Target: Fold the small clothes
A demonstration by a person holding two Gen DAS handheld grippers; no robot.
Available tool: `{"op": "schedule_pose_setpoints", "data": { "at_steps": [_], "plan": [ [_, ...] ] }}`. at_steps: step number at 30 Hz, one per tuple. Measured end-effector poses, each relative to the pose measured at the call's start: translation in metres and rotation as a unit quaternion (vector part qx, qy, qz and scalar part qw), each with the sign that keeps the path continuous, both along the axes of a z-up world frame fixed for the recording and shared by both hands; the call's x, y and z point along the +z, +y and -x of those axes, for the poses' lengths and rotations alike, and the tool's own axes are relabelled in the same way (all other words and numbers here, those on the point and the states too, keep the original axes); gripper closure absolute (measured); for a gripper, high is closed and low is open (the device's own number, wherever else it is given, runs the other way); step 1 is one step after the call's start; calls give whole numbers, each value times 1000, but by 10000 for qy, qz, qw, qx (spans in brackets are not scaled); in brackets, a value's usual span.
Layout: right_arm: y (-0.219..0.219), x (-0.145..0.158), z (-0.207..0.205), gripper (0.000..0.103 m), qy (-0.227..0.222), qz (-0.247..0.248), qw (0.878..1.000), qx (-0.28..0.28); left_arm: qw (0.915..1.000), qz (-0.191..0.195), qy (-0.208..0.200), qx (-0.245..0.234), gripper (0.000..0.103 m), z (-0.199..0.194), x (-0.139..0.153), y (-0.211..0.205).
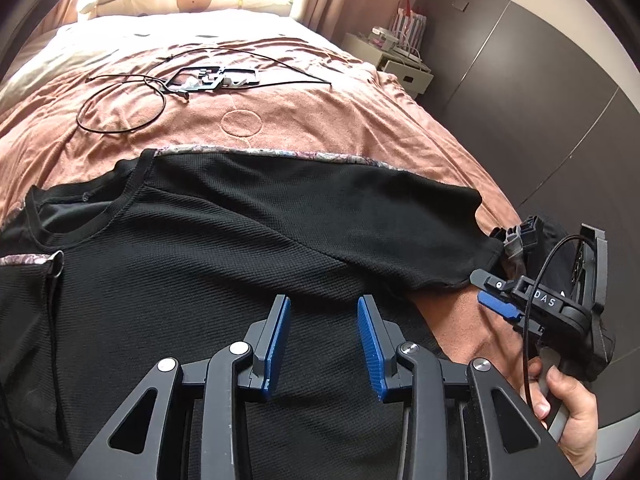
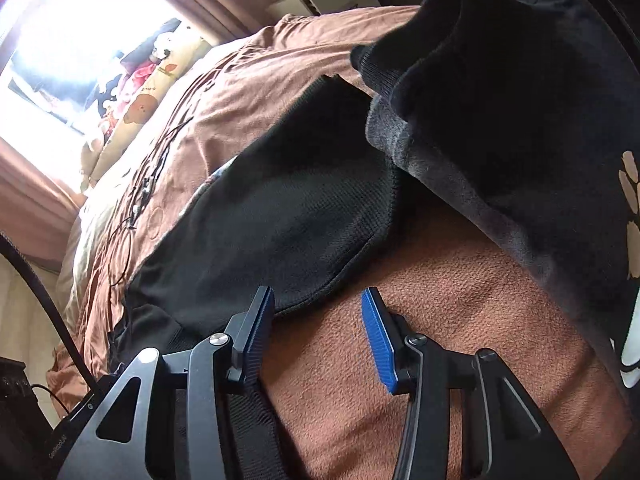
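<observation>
A black knit T-shirt (image 1: 240,240) lies spread flat on the brown bedspread (image 1: 280,120), its neckline (image 1: 100,208) to the left and one sleeve reaching right. My left gripper (image 1: 324,304) hovers just over the shirt's body, its blue pads apart with only flat cloth below the gap. My right gripper (image 1: 482,288) sits at the tip of that sleeve. In the right wrist view the sleeve (image 2: 288,208) ends at a hem right before my right gripper (image 2: 318,296), which is open; its left finger is over the hem and its right finger over bare blanket.
A pile of dark clothes (image 2: 500,100) lies just beyond the sleeve at the bed's right edge. Black cables and a flat frame (image 1: 212,78) rest farther up the bed. A white nightstand (image 1: 400,64) stands beside it. A hand (image 1: 572,408) holds the right gripper's handle.
</observation>
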State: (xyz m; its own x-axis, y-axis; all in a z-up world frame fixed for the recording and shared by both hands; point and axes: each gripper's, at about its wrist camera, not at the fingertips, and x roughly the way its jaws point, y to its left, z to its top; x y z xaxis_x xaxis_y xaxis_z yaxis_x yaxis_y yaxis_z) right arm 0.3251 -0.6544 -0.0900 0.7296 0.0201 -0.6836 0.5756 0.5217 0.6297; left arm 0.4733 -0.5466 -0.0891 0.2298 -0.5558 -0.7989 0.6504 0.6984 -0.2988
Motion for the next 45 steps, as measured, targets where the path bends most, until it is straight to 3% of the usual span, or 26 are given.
{"op": "schedule_pose_setpoints", "data": {
  "at_steps": [7,13,16,28,33,41,45],
  "plan": [
    [-13,-4,-16,62,-194,-105,9997,-141,9998,-86,201,-39,74,-20,-24,-28],
    [-12,9,-28,92,-267,435,9985,-176,9995,-96,278,-93,84,-28,-34,-46],
    [-5,27,-30,99,-523,701,9962,8,9994,-144,298,-142,86,-29,-38,-54],
    [5,70,2,100,-2030,278,9776,469,9975,-277,548,-345,86,-30,-59,-88],
    [13,66,2,100,-2235,186,9718,729,9972,-271,616,-329,86,-29,-68,-97],
    [8,43,-15,100,-2304,-17,9678,1013,9935,163,1096,-256,87,-31,-76,-103],
    [8,46,-22,100,-2387,-89,9648,1099,9878,487,1475,-131,86,-37,-75,-84]
  ]
}}
